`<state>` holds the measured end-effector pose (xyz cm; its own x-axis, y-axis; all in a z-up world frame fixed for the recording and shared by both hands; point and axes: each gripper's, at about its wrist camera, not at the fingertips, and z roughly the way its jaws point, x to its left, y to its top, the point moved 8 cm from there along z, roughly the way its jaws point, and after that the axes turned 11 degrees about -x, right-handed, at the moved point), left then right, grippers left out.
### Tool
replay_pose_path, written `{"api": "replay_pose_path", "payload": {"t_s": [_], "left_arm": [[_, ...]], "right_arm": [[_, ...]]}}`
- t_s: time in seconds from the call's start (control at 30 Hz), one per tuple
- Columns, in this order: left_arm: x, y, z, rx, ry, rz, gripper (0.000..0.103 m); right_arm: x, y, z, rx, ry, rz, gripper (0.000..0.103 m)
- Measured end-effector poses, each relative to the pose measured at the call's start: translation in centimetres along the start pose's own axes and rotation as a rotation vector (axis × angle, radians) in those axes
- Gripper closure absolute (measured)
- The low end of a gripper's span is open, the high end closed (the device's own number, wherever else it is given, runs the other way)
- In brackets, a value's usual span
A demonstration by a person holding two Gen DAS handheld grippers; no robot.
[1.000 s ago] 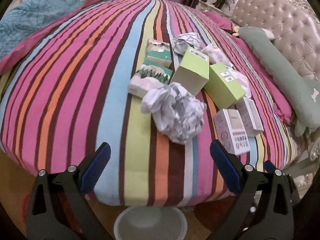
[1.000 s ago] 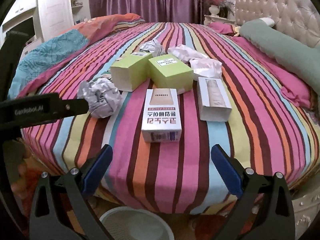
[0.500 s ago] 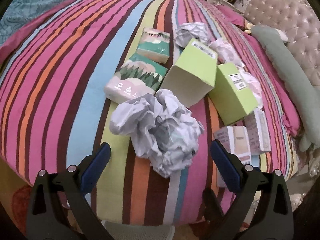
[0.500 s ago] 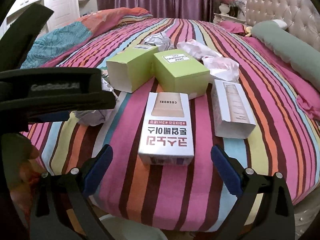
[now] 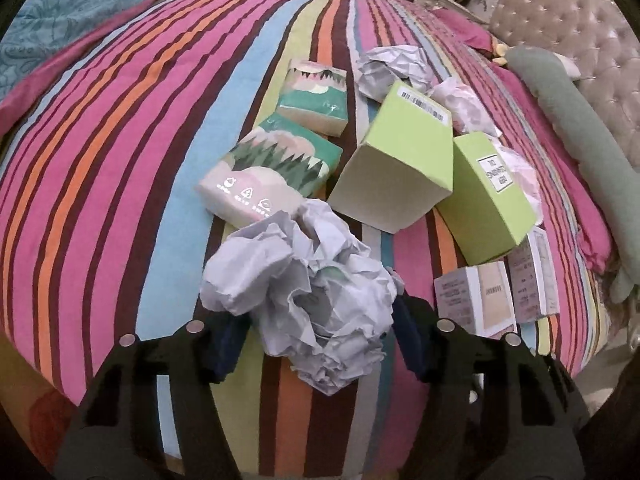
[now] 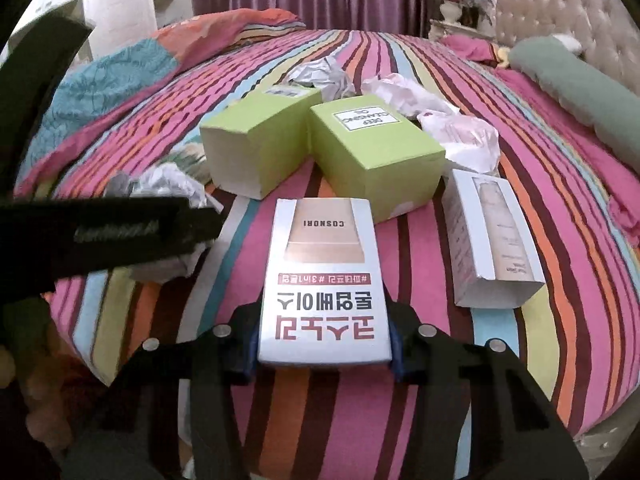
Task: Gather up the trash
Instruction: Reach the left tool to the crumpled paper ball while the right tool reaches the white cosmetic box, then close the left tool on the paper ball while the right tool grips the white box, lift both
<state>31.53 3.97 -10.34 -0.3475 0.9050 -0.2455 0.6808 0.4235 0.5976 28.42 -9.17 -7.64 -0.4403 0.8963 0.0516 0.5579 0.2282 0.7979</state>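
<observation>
Here, the left gripper (image 5: 316, 340) has just closed on the paper wad (image 5: 304, 300), soft and light. The right gripper (image 6: 324, 344) has just clamped the stiff, likely empty box (image 6: 324, 280) across its near end.

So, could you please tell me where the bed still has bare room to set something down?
The striped bedspread is free left of the tissue packs, up to the teal quilt. Another strip runs between the white carton and green bolster. The middle is crowded.

Crumpled grey-white paper ball (image 5: 308, 300) showing rough, matt creases. White-and-beige cardboard carton (image 6: 324, 288) looking smooth, faintly glossy. Lime-green cardboard boxes (image 6: 372, 152) appearing matt. Striped multicolour bedspread (image 5: 120, 160) looking soft, velvety cloth. Tufted cream headboard (image 5: 592, 40) shining like satin. Forest-print tissue pack (image 5: 268, 176) gleaming as plastic film.
</observation>
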Motion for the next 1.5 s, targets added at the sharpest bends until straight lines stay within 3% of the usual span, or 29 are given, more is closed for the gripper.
{"api": "replay_pose_path", "payload": {"t_s": [0.47, 0.73, 0.87, 1.0, 1.23, 1.5], "left_arm": [[1.1, -1.9, -6.5, -0.076, -0.071, 0.062, 0.042], [1.9, -8.6, -11.9, -0.065, -0.136, 0.163, 0.042], [2.8, -13.1, -12.7, -0.009, -0.141, 0.204, 0.042], [4.0, -16.5, -12.0, 0.071, -0.147, 0.155, 0.042], [4.8, -23.2, -8.7, 0.275, -0.135, 0.135, 0.042], [4.0, -29.1, -4.0, 0.49, -0.114, 0.202, 0.042]], "right_arm": [[-0.8, -0.4, -5.8, 0.004, 0.077, 0.172, 0.058], [-0.6, -3.9, -10.3, 0.01, 0.034, 0.225, 0.058], [0.3, -6.7, -10.7, 0.066, 0.021, 0.245, 0.058], [0.6, -10.2, -10.5, 0.155, 0.02, 0.344, 0.058], [1.1, -16.9, -8.7, 0.378, 0.045, 0.509, 0.058], [1.4, -24.2, -5.3, 0.65, 0.083, 0.747, 0.058]]}}
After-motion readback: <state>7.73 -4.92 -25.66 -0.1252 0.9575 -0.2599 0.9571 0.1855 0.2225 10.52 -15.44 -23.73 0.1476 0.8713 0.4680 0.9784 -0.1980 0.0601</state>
